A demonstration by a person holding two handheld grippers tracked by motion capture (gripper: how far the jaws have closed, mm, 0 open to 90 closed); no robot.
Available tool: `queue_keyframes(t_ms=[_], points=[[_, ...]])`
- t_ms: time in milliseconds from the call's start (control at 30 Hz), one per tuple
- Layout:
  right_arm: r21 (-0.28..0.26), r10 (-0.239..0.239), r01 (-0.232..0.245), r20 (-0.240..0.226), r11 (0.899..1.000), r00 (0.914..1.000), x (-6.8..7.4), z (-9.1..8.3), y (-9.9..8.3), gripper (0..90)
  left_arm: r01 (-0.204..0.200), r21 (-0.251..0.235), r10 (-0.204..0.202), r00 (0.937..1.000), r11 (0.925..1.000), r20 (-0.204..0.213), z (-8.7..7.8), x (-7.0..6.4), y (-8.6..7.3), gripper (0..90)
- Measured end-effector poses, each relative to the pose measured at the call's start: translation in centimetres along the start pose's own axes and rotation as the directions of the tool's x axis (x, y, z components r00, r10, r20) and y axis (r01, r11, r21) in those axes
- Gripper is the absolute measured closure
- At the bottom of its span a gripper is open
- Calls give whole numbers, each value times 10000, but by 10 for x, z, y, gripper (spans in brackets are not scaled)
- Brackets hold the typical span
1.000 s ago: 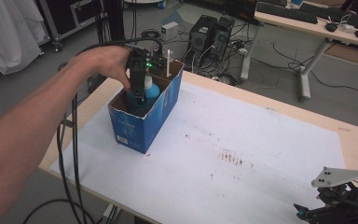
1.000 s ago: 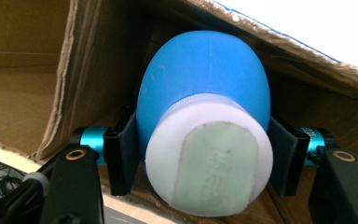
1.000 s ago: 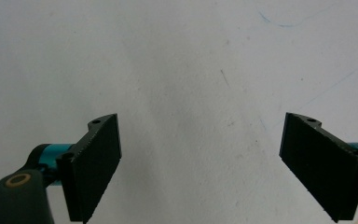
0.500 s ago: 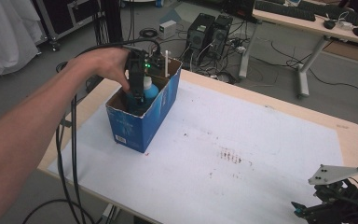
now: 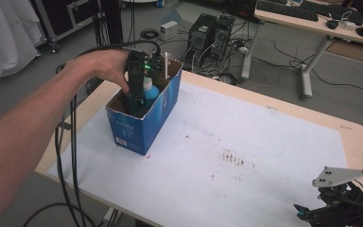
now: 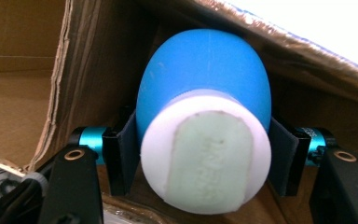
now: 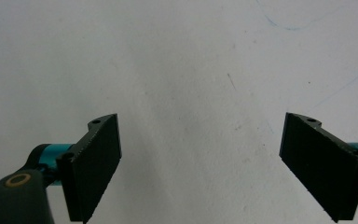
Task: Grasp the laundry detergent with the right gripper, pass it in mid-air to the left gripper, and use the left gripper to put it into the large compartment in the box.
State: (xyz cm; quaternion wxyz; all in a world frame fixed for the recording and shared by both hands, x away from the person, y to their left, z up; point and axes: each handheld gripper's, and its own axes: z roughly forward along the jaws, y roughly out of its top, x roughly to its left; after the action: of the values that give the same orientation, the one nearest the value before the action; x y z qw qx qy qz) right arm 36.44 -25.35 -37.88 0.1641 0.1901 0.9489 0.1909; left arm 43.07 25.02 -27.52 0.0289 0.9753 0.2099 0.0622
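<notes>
A blue cardboard box point(image 5: 142, 127) with its top open stands at the table's left. My left gripper point(image 5: 137, 97) reaches down into it, held by a hand, and is shut on a blue bottle point(image 5: 150, 90) with a white cap. In the left gripper view the two jaws press on either side of the blue bottle point(image 6: 205, 79), whose cap faces the camera, with brown box walls around my left gripper point(image 6: 205, 158). My right gripper point(image 5: 312, 215) rests low at the table's front right corner. It stands open over the bare white sheet, with nothing between the jaws of my right gripper point(image 7: 219, 158).
A white stick point(image 5: 166, 64) stands up at the box's far end. The white sheet point(image 5: 264, 132) on the table has dark stains point(image 5: 231, 158) near the middle. Black cables point(image 5: 68, 156) hang off the left edge. Computer towers point(image 5: 212, 30) and another desk point(image 5: 312, 21) stand beyond.
Hardly anything has moved. My left gripper stays in the box on the bottle, and my right gripper has edged slightly left.
</notes>
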Motion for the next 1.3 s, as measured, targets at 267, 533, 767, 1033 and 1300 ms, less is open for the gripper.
queue_keyframes(t_ms=[267, 533, 767, 1033, 1300], points=[[5, 24, -24, 62, 10000, 10000, 1, -1, 0, 121, 155, -76, -154, 9998, 9999, 97, 0, 2, 0, 353], [36, 12, -13, 72, 10000, 10000, 1, -2, -2, 121, 266, -253, -263, 9996, 9993, 116, -1, 5, 0, 308], [49, 9, -9, 93, 10000, 10000, 2, -2, -2, 121, 420, -318, -422, 9991, 9986, -43, -4, 7, -3, 272], [115, -17, 16, 114, 9999, 9999, 3, -3, -3, 121, 463, -392, -469, 9988, 9982, -143, -8, 6, -4, 238], [74, -53, 52, 145, 10000, 9999, 3, -4, -2, 121, 391, -612, -417, 9982, 9974, -427, -25, 4, -2, 216]])
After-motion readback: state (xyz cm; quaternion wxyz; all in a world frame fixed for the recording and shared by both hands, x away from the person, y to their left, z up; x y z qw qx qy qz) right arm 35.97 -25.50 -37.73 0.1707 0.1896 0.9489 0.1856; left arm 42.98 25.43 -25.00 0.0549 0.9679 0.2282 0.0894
